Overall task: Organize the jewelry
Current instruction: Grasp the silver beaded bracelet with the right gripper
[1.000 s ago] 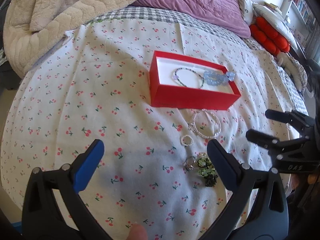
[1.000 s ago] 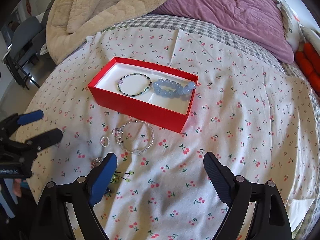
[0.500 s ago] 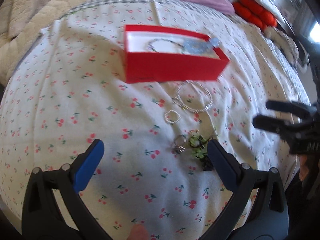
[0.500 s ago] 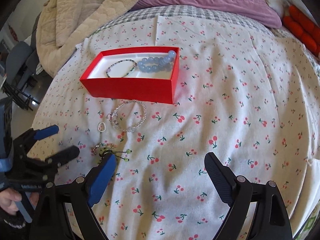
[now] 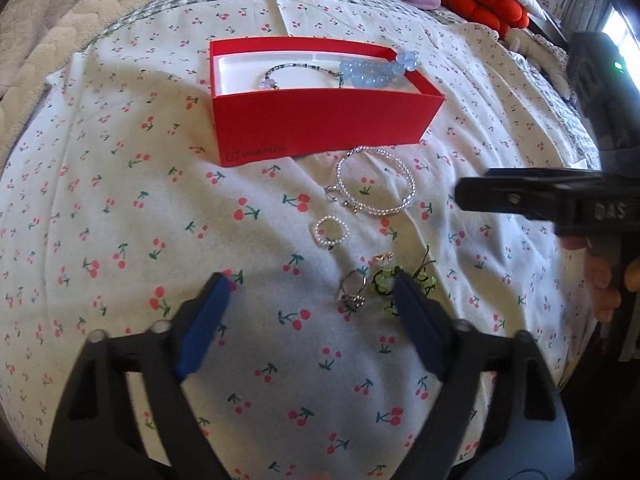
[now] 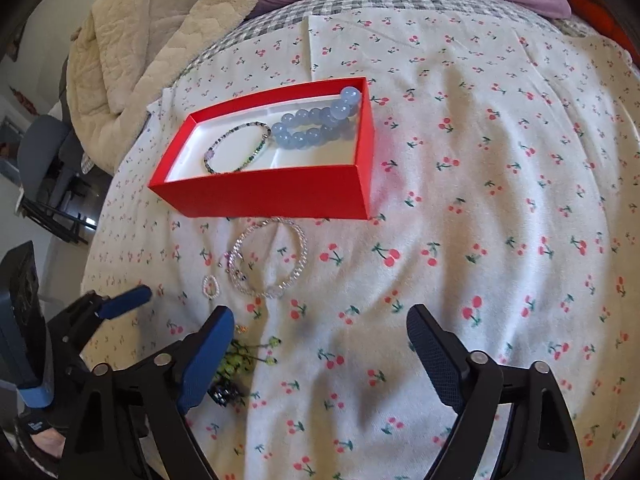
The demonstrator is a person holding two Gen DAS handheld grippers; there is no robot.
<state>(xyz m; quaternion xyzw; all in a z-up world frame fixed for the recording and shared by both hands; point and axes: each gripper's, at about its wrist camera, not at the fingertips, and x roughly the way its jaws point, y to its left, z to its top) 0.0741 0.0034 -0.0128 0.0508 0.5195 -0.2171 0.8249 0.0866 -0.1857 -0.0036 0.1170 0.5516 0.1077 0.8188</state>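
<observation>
L tool (image 5: 310,294) closing, empty | silver ring (image 5: 353,292) between jaws | red box (image 5: 320,120) beyond

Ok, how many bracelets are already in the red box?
2. A thin dark beaded bracelet lies in the left part of the red box, and a chunky blue bead bracelet sits at the right end. Nothing else shows inside.

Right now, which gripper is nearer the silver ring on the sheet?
Left. The left gripper has the silver ring lying between its closing fingers, untouched. The right gripper sits off to the ring's right, past the green beaded piece, closing on nothing.
</observation>
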